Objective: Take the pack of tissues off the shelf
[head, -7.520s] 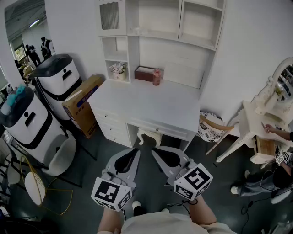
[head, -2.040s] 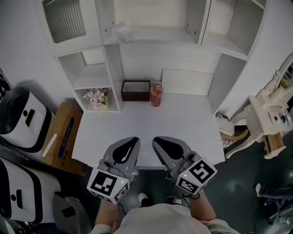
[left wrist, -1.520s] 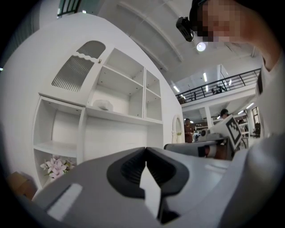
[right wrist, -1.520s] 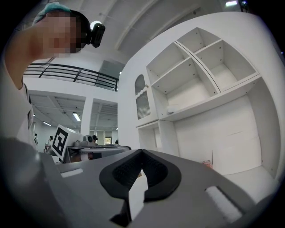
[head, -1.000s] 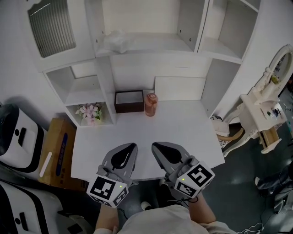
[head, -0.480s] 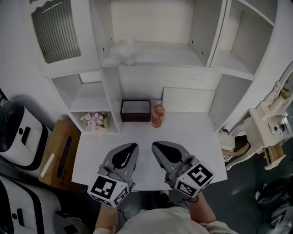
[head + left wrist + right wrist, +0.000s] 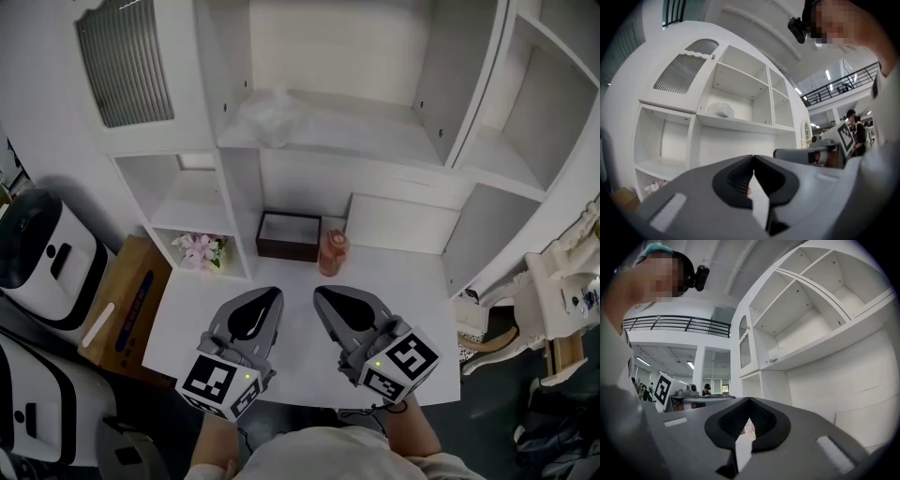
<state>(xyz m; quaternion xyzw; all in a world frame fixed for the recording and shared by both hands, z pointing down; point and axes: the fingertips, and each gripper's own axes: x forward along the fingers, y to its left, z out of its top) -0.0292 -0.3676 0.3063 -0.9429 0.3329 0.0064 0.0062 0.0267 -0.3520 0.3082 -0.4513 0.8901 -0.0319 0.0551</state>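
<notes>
Closing on the white desk unit: against the head views of the past second, the white shelf board (image 7: 375, 131) and its load sit larger and nearer, and both grippers now hang over the front edge of the white desk top (image 7: 394, 281).

- Pale, crinkly wrapped pack of tissues (image 7: 272, 114): untouched, at the left end of the shelf board, well apart from both grippers.
- Left gripper (image 7: 270, 292): jaws pressed together, nothing between them.
- Right gripper (image 7: 323, 293): likewise closed and empty.

Reading: approach only; the reach and the opening of the jaws are yet to come.

Hard to make out: the pack's outline and print (white on white); its rear edge.
</notes>
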